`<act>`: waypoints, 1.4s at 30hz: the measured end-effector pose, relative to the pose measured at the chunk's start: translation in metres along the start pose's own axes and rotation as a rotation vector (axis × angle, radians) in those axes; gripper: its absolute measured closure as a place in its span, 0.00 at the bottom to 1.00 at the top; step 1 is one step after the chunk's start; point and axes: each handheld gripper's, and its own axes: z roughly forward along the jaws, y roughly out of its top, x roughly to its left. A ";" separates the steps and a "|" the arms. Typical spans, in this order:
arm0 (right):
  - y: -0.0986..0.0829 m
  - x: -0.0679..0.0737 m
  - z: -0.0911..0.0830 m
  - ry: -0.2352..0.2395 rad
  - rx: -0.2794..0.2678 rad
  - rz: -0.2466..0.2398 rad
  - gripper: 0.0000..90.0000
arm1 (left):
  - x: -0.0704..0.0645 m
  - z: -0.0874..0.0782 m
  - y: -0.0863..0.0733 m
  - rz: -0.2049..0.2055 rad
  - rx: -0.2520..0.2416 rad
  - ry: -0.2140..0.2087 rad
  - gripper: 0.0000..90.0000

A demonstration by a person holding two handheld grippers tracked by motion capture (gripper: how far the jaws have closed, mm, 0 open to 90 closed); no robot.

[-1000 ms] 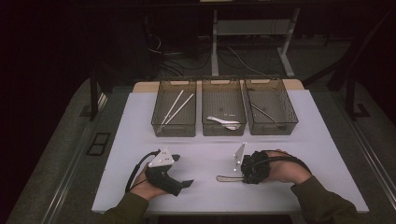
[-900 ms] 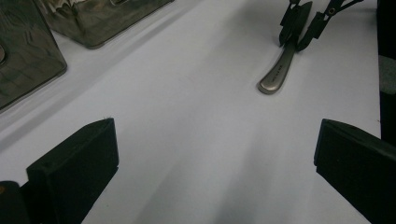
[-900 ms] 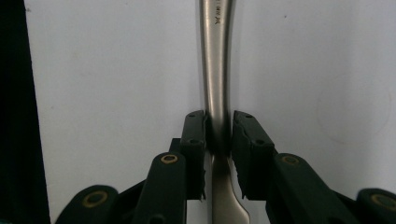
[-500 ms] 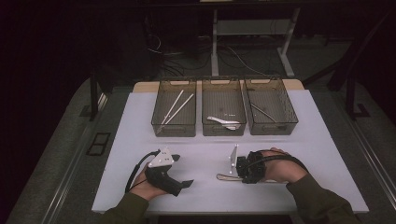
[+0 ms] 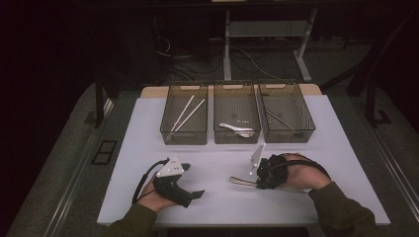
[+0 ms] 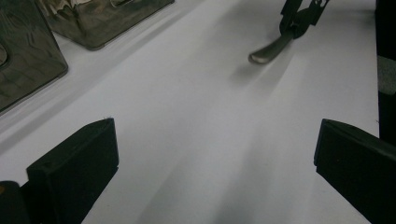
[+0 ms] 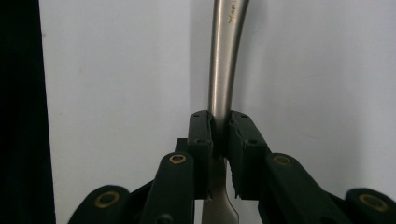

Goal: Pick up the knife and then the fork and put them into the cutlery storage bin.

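White table [image 5: 148,148] noted under dim light, dark floor around it. Three mesh bins [image 5: 236,114] are lined along the far edge: sticks in the left one, a white utensil in the middle one, a thin metal piece in the right one. Right claw [image 7: 221,133] is seen clamped on the handle of a metal utensil [image 5: 241,181], held near the front edge, right of centre. Left claw [image 6: 210,163] is held wide apart over bare table, nothing in it. Judged: pickup done; delivery to a bin is left. Utensil head is cut off, so its type cannot be told.
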 end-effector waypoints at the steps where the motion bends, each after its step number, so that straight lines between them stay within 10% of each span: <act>1: -0.002 -0.002 -0.003 -0.009 -0.022 0.014 0.88 | 0.000 0.000 0.000 0.000 0.000 0.000 0.00; 9: -0.025 -0.017 -0.028 -0.083 -0.224 0.146 0.88 | 0.000 0.000 0.000 0.006 -0.001 0.001 0.00; 21: -0.064 -0.038 -0.061 -0.200 -0.488 0.466 0.88 | 0.002 0.000 -0.001 -0.009 -0.005 -0.004 0.00; 31: -0.088 -0.057 -0.113 -0.336 -0.647 0.556 0.88 | 0.002 0.000 0.000 -0.017 -0.012 -0.002 0.00; 42: -0.082 -0.107 -0.150 -0.469 -0.679 0.597 0.88 | 0.002 0.000 0.000 -0.011 -0.008 -0.003 0.00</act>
